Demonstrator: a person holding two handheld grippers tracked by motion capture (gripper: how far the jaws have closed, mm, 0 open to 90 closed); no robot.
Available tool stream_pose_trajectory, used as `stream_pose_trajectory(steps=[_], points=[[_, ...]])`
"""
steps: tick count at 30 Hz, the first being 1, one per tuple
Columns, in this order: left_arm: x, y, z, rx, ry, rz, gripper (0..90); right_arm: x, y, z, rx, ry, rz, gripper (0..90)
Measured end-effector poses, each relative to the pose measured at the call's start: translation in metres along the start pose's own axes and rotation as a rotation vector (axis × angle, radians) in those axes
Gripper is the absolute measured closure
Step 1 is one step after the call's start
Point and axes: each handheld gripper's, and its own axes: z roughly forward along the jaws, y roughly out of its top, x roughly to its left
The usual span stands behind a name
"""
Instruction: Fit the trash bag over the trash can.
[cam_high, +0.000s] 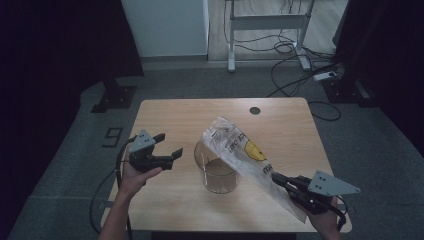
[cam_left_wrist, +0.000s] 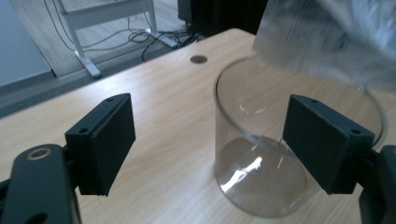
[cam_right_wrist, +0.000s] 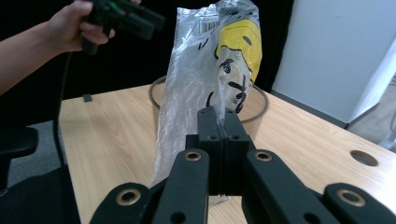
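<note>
A clear plastic bag (cam_high: 239, 150) with a yellow smiley print hangs slanted over the table, its upper end above a clear glass jar (cam_high: 217, 172). My right gripper (cam_high: 278, 179) is shut on the bag's lower part; in the right gripper view the jaws meet on the plastic bag (cam_right_wrist: 205, 70), which stands up in front of the jar's rim (cam_right_wrist: 159, 84). My left gripper (cam_high: 167, 145) floats open left of the jar, held up off the table with nothing between its jaws. The left gripper view has the jar (cam_left_wrist: 261, 158) behind the right-hand jaw, and the bag (cam_left_wrist: 336, 32) blurred above it.
The wooden table (cam_high: 165, 120) has a round cable hole (cam_high: 255, 110) near its far edge. Beyond the table are a white desk frame (cam_high: 267, 22), loose cables and a power strip (cam_high: 327, 76) on the floor. Dark curtains flank both sides.
</note>
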Motion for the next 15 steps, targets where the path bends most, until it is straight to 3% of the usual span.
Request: stream_pose_trajectory(steps=[5,9,15], points=[[-0.002,0.015,-0.003,-0.02,0.008,0.006,16.7,0.008,0.003,0.009,0.024,0.032,-0.028,88.9],[-0.001,0.023,0.0,-0.025,-0.003,-0.003,16.7,0.008,-0.001,0.02,0.05,0.047,-0.021,88.9],[-0.003,0.037,0.021,-0.017,-0.025,-0.009,17.3,0.008,-0.006,0.032,0.086,0.059,-0.016,88.9]])
